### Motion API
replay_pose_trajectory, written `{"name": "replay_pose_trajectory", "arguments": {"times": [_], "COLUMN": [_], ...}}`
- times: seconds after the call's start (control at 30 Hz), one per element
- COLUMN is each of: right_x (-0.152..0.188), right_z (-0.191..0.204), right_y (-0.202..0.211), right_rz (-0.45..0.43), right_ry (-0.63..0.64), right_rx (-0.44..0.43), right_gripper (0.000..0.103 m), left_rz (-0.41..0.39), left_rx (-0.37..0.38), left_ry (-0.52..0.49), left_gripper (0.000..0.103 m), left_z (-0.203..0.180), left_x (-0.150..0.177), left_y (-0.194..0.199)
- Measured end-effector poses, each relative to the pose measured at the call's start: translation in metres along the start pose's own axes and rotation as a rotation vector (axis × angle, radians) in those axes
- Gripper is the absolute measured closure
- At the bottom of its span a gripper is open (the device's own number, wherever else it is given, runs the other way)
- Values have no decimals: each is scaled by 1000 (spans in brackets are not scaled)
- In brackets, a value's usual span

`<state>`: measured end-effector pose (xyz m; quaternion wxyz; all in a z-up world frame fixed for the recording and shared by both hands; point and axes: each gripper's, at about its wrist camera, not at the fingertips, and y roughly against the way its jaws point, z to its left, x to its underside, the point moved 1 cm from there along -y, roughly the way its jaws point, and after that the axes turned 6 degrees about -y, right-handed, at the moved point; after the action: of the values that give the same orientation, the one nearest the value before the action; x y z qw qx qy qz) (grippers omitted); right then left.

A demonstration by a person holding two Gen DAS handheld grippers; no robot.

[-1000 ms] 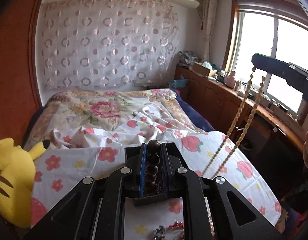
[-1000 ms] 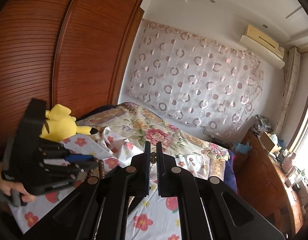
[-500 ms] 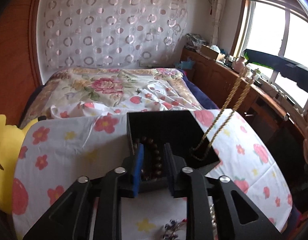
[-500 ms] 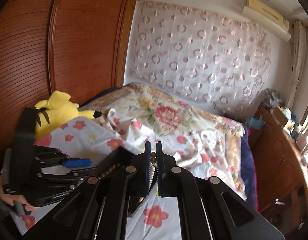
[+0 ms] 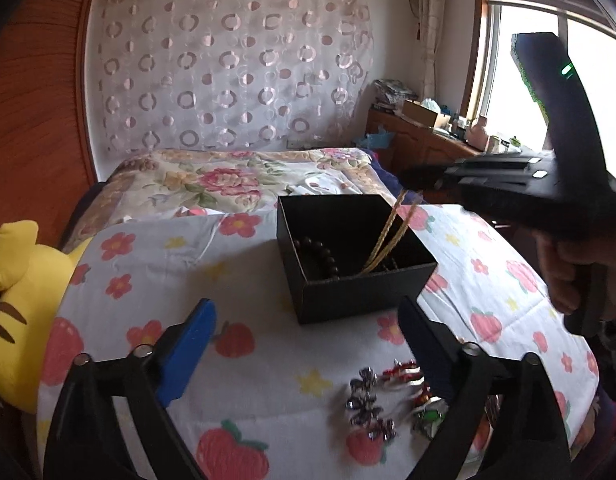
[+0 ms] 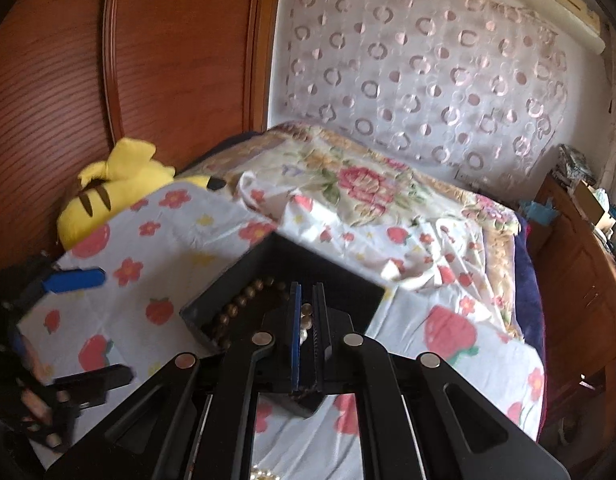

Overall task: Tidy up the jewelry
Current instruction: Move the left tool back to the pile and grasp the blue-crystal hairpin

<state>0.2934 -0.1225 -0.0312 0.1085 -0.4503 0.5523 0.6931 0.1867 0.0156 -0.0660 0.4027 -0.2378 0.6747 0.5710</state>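
An open black box (image 5: 359, 292) sits on the strawberry-print sheet. A dark bead bracelet (image 5: 315, 248) lies loose inside it. My left gripper (image 5: 306, 303) hangs just in front of the box, jaws opening wide with nothing between them. My right gripper (image 6: 306, 286) is shut on a gold bead necklace (image 6: 306, 316) above the box (image 6: 204, 312). In the left wrist view the necklace (image 5: 391, 232) hangs down from it into the box beside the bracelet. Several small loose jewelry pieces (image 5: 371, 400) lie on the sheet near my left gripper's right finger.
A yellow plush toy (image 5: 12, 300) lies at the left edge of the bed, against a wooden wardrobe (image 6: 168, 80). A floral quilt (image 5: 228, 180) covers the far bed. A cluttered wooden dresser (image 5: 427, 140) runs under the window on the right.
My left gripper let the dark bracelet go into the box, opened wide and drew back. My right gripper came down, lowering the necklace into the box.
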Motion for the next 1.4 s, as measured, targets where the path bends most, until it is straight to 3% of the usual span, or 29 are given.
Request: {"name": "replay_pose_trajectory", "arguments": {"times": [0.03, 0.1, 0.13, 0.17, 0.3, 0.57, 0.97, 1.3, 1.4], "right_x": [4, 10, 13, 16, 32, 102, 176, 192, 194], "right_z": [2, 3, 2, 1, -5, -6, 1, 14, 14], "right_y": [-3, -4, -2, 2, 19, 58, 73, 72, 73], "right_rz": [9, 19, 13, 1, -17, -14, 50, 43, 38], "right_ry": [4, -6, -22, -34, -61, -91, -132, -129, -128], "right_rx": [-4, -14, -18, -20, -32, -27, -43, -38, -34], "right_gripper": [93, 72, 51, 45, 45, 45, 45, 45, 45], "left_rz": [1, 5, 5, 6, 21, 72, 155, 230, 256], "left_rx": [5, 13, 14, 16, 25, 15, 51, 123, 127], "left_ry": [1, 5, 9, 15, 22, -2, -41, 8, 13], "left_gripper": [8, 8, 8, 8, 8, 8, 8, 59, 64], "left_z": [0, -1, -1, -1, -4, -13, -24, -24, -25], "left_x": [3, 8, 11, 15, 29, 50, 55, 48, 44], "left_y": [3, 8, 9, 12, 19, 27, 6, -22, -32]}}
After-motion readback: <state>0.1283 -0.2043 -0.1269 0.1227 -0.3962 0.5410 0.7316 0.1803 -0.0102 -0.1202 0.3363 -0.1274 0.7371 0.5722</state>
